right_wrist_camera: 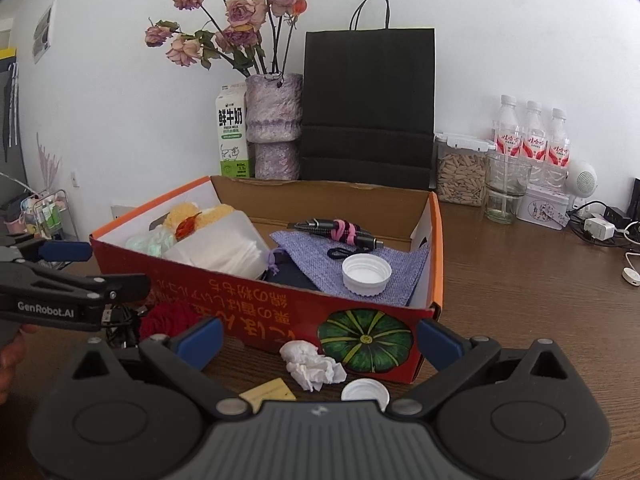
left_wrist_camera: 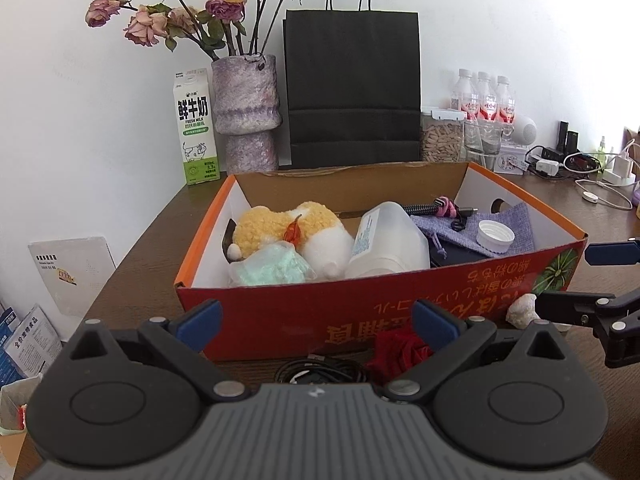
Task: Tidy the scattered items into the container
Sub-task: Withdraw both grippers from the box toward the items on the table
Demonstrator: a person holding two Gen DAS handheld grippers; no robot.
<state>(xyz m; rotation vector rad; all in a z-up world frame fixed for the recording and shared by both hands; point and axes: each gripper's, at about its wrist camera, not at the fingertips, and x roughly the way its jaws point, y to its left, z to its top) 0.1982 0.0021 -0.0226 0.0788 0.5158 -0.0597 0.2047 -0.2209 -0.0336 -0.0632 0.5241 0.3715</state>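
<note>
From the left wrist, the left gripper (left_wrist_camera: 316, 326) sits nearest, its blue-padded fingers spread wide with nothing between them. Just beyond lie a coiled black cable (left_wrist_camera: 320, 372) and a red knitted item (left_wrist_camera: 400, 350) on the wooden table (left_wrist_camera: 152, 248), against the front wall of the red cardboard box (left_wrist_camera: 304, 316). The box runs lengthwise left to right, with its print upside down.

From the right wrist, the right gripper (right_wrist_camera: 320, 338) is likewise wide open and holds nothing. Ahead of it, a crumpled white tissue (right_wrist_camera: 312, 364), a white bottle cap (right_wrist_camera: 365, 393) and a yellowish card (right_wrist_camera: 268, 392) lie on the table before the box's pumpkin picture. Inside the box rests a second white cap (right_wrist_camera: 366, 274) on a purple cloth pouch (right_wrist_camera: 316, 256).
</note>
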